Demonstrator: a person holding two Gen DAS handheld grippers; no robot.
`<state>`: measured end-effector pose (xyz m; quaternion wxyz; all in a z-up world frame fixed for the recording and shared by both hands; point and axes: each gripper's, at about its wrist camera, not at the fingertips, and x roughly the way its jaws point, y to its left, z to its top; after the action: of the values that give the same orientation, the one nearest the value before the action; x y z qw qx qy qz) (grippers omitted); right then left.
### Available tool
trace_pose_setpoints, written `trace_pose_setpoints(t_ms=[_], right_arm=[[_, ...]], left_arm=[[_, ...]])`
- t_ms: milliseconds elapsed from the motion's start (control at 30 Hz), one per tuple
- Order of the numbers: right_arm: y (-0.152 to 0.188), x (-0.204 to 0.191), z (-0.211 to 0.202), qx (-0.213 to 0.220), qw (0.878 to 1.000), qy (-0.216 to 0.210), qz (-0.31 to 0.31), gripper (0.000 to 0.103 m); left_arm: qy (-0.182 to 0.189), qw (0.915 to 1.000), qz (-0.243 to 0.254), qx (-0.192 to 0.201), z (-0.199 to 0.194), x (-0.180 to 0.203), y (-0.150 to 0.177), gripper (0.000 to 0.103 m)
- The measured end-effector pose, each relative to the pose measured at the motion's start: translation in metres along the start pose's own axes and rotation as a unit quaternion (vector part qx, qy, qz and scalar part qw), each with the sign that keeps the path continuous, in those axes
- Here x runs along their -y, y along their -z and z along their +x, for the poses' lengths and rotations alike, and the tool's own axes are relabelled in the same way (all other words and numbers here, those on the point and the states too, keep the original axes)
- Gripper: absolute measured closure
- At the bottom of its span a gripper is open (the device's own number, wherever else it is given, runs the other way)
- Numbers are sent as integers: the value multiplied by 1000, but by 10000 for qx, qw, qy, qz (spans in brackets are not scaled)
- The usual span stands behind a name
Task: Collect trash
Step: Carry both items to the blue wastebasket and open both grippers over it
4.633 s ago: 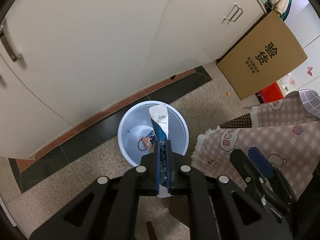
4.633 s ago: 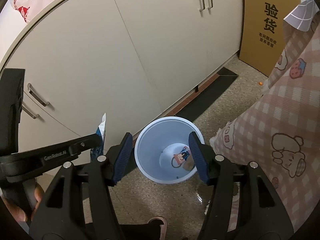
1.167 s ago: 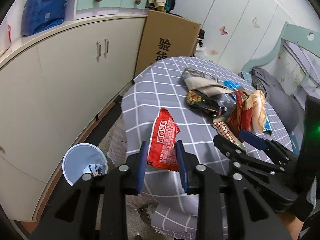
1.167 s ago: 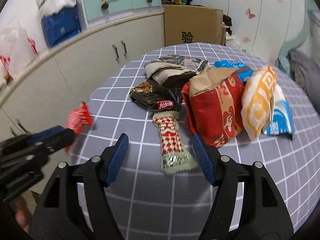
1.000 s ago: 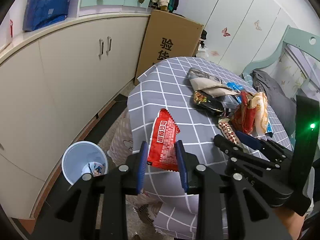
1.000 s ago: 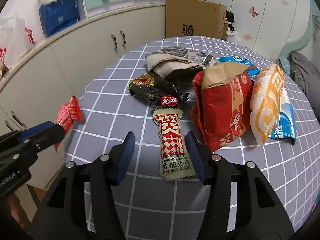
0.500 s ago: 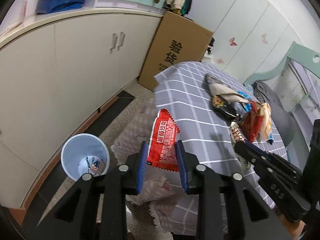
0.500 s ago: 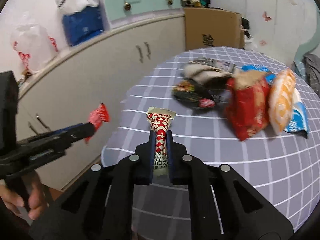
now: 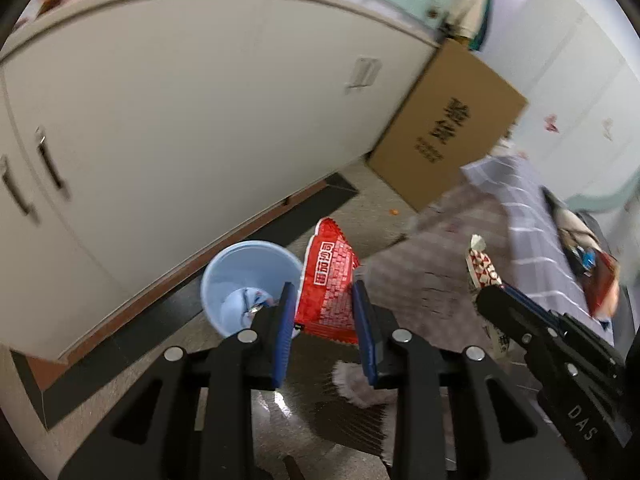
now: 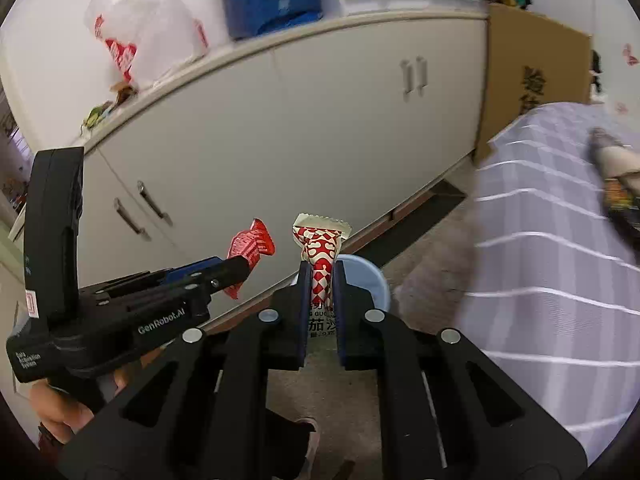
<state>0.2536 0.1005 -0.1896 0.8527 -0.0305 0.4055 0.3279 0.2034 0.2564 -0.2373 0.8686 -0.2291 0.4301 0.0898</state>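
My left gripper is shut on a red snack wrapper and holds it in the air just right of a light blue bin on the floor. The bin holds some trash. My right gripper is shut on a red-and-white checkered wrapper, with the bin partly hidden behind it. The left gripper with its red wrapper shows at left in the right wrist view. The right gripper with its checkered wrapper shows at right in the left wrist view.
White cabinets run behind the bin. A cardboard box leans against them. The table with a grey checked cloth stands to the right, with more wrappers on it. A pink cloth hangs below the table edge.
Both grippers have swung away from the table and down toward the bin, each still holding its wrapper. The bin now appears much closer.
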Motion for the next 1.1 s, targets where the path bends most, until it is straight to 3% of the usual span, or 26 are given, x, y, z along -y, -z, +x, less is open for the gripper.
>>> trace_pose_setpoints(t_ms=[300,433,467,500,533,1100], right_arm=[[-13,-13,68,-202,9996,-186,30,92],[-19,-14,91,-59,9998,-172,75,90],[-21,-14,96,19,9999,-134,66,78],[-23,-14,103,54,9999,-96,60,50],[-23,-13,107,83,9999,-32,83,40],[3,1,115,-148,9992,309,197,38]], left_arm=[[-365,9982,-444,-170,33,-57,-13,75],[-517,9971,-515,-198,43,-71,-18,75],[-541,9969,-531,-199,44,-72,-19,75],[-577,9966,-544,-212,47,-75,-21,75],[-601,9964,-548,-221,48,-77,-22,75],[-665,9957,-383,-514,77,-63,-24,75]])
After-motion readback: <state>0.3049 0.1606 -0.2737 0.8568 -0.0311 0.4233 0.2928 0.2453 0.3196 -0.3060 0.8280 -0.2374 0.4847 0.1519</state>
